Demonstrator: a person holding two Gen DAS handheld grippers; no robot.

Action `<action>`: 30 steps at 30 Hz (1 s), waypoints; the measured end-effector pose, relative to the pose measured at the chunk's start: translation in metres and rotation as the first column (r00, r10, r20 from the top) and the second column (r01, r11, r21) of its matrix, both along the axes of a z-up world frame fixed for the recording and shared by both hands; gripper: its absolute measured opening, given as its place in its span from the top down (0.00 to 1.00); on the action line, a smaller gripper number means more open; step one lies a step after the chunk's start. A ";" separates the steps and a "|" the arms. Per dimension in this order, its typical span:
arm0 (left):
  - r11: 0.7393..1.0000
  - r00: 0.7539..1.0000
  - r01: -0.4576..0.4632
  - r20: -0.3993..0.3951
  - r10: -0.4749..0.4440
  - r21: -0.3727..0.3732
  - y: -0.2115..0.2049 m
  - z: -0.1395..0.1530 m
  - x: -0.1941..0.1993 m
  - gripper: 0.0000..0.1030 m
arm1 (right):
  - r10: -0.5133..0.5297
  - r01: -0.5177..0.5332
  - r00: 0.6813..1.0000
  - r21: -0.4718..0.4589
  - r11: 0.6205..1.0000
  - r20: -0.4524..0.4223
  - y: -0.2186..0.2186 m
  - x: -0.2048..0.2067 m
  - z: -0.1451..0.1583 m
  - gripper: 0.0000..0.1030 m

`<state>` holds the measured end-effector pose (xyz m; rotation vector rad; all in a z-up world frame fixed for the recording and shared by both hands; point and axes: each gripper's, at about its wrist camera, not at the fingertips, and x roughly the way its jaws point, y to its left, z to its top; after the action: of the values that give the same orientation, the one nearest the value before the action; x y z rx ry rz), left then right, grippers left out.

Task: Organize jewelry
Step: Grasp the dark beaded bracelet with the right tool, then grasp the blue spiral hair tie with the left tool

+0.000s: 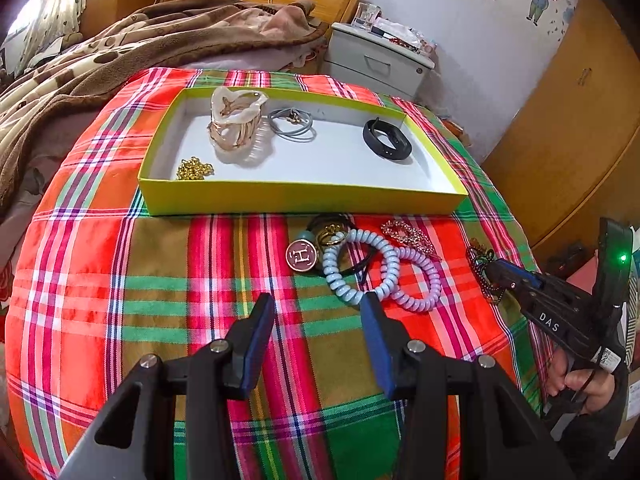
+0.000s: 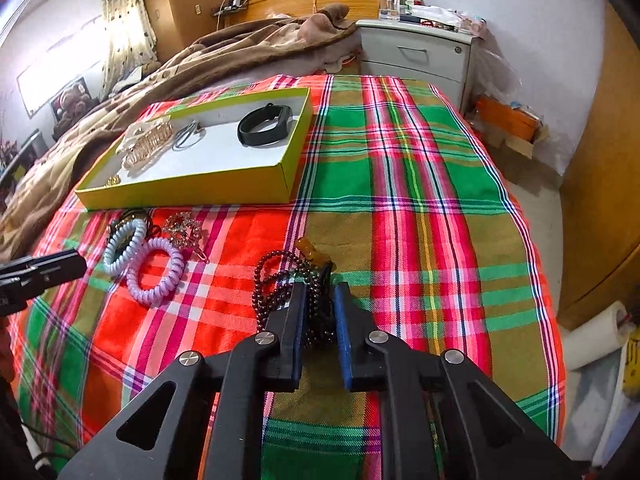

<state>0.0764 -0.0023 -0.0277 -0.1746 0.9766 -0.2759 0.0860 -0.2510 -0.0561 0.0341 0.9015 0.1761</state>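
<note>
The right tool (image 2: 320,292) is pinched narrow on one dark bead necklace (image 2: 276,284) at lower centre of its view, while the left tool (image 1: 318,308) stands wide and empty just below two coil hair ties — one blue (image 1: 360,264), one lilac (image 1: 416,280). Beyond them, mid-frame, one yellow box (image 1: 300,198) on the plaid cloth (image 1: 160,280) holds four things — a claw clip (image 1: 236,124), grey hair ties (image 1: 292,124), a black band (image 1: 386,138), a gold chain (image 1: 195,169).

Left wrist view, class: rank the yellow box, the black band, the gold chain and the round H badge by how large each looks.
1. yellow box
2. black band
3 and 4. gold chain and H badge: they look alike in size, and the badge lies nearer the camera, so I leave them unranked.
</note>
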 end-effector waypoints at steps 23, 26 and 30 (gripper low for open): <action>0.995 0.998 -0.042 -0.035 0.045 0.092 -0.029 -0.009 0.022 0.55 | -0.053 0.038 0.992 0.126 0.991 0.118 -0.027 -0.016 0.028 0.88; 0.993 0.998 -0.045 -0.037 0.050 0.108 -0.029 -0.010 0.023 0.57 | -0.051 0.035 0.992 0.131 0.991 0.119 -0.026 -0.016 0.028 0.88; 0.987 0.998 -0.050 -0.040 0.057 0.154 -0.027 -0.011 0.026 0.74 | -0.051 0.035 0.992 0.136 0.990 0.119 -0.026 -0.015 0.028 0.88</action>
<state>0.1025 -0.0290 -0.0383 -0.0671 1.0315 -0.1474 0.0711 -0.2766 -0.0284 0.1652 0.7654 0.1960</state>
